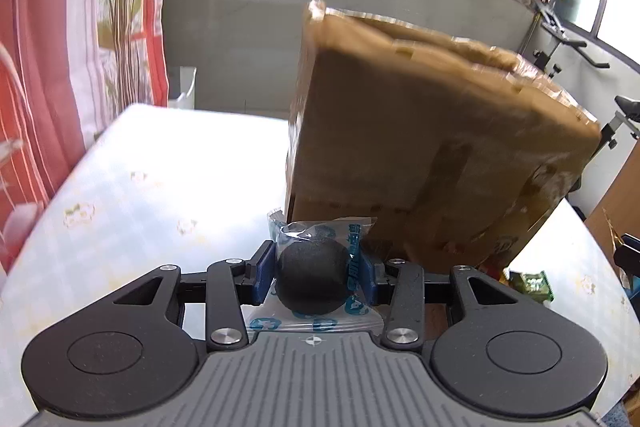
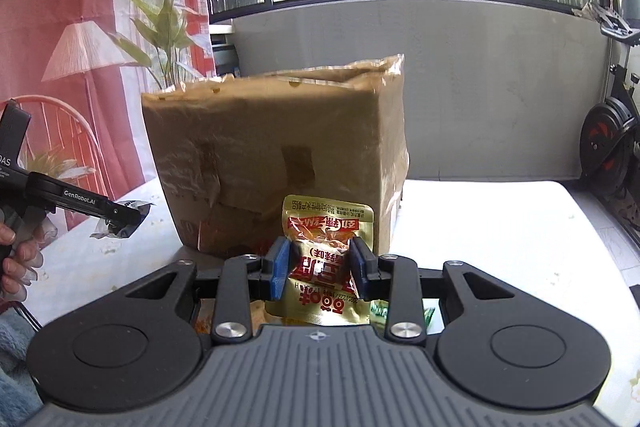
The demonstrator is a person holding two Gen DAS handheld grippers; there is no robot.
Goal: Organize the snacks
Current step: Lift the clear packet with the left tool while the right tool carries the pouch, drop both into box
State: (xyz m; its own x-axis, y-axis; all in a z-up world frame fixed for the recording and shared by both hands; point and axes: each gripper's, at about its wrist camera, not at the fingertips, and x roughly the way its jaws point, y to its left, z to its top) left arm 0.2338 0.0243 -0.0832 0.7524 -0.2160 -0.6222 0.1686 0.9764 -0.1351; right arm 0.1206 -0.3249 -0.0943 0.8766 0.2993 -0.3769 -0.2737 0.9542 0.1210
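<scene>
My left gripper (image 1: pixel 316 273) is shut on a clear blue-printed packet holding a round black snack (image 1: pixel 312 281), held just in front of a tall brown cardboard box (image 1: pixel 432 147). My right gripper (image 2: pixel 320 269) is shut on a gold and red snack pouch (image 2: pixel 326 255), in front of the same box (image 2: pixel 276 159). The left gripper with its packet also shows at the left of the right wrist view (image 2: pixel 120 217), beside the box. The box's inside is hidden.
The box stands on a table with a pale flowered cloth (image 1: pixel 132 187). A green snack packet (image 1: pixel 532 285) lies on the table by the box's right corner. More packets (image 2: pixel 380 309) lie under my right gripper. A plant (image 2: pixel 164 15) and an exercise bike (image 2: pixel 612 147) stand beyond the table.
</scene>
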